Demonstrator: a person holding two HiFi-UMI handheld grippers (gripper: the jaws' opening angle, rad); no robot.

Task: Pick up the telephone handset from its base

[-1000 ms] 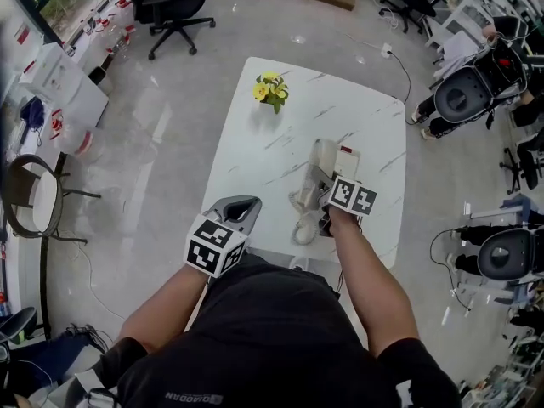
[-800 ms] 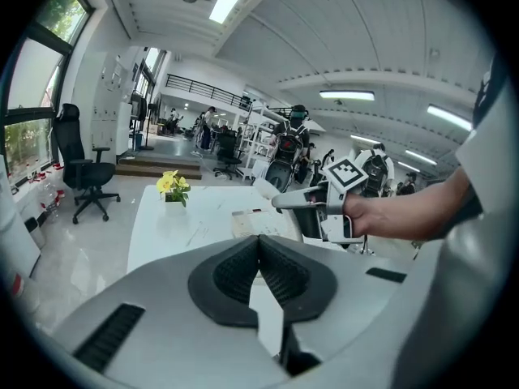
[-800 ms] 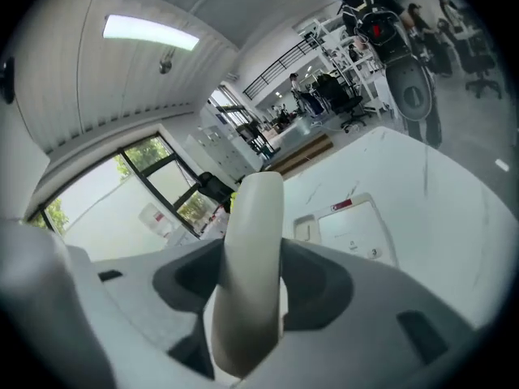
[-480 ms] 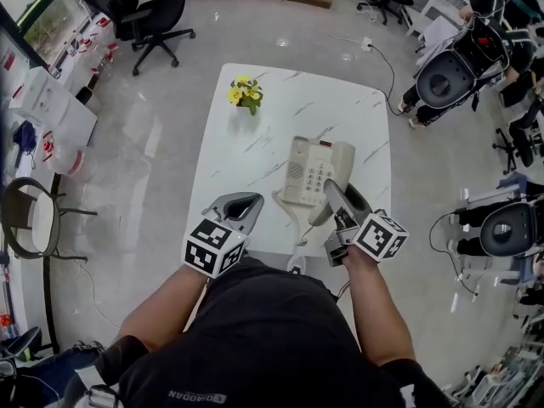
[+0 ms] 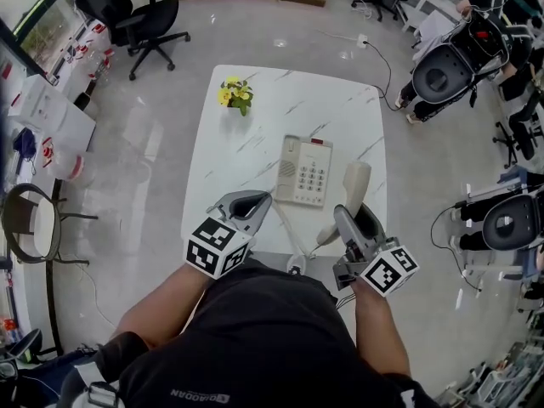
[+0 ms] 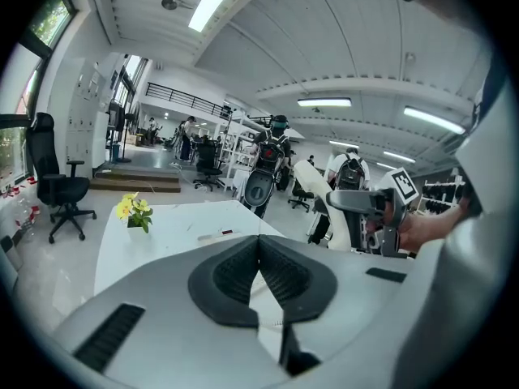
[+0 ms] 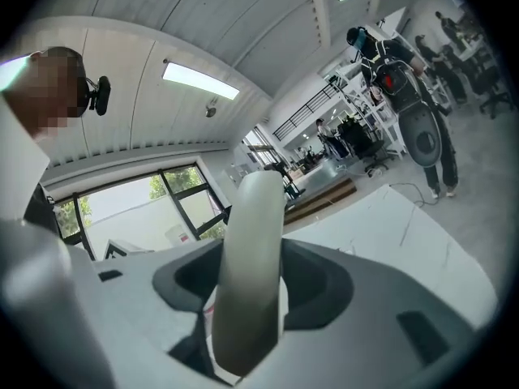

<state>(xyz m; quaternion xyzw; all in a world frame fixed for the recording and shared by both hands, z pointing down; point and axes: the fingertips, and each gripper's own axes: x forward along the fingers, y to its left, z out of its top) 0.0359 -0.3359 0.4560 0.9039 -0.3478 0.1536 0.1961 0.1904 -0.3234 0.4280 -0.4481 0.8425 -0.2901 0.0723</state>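
Note:
The cream telephone base (image 5: 304,171) with its keypad sits mid-table on the white marble table (image 5: 255,126). Its cream handset (image 5: 350,192) is off the base, lifted at the base's right and tilted up. My right gripper (image 5: 354,214) is shut on the handset's lower half; in the right gripper view the handset (image 7: 253,250) stands up between the jaws of the right gripper (image 7: 251,298). A cord (image 5: 289,232) runs from the base toward the handset's lower end. My left gripper (image 5: 251,201) hovers near the table's front edge, left of the base, shut and empty (image 6: 259,240).
A small pot of yellow flowers (image 5: 234,93) stands at the table's far left. Office chairs (image 5: 140,15) and a machine (image 5: 442,79) stand on the floor around the table. A round-seated chair (image 5: 30,215) stands at the left.
The right gripper has lifted the handset off the base and drawn it toward me and to the right, which bares the keypad. The left gripper has moved slightly forward.

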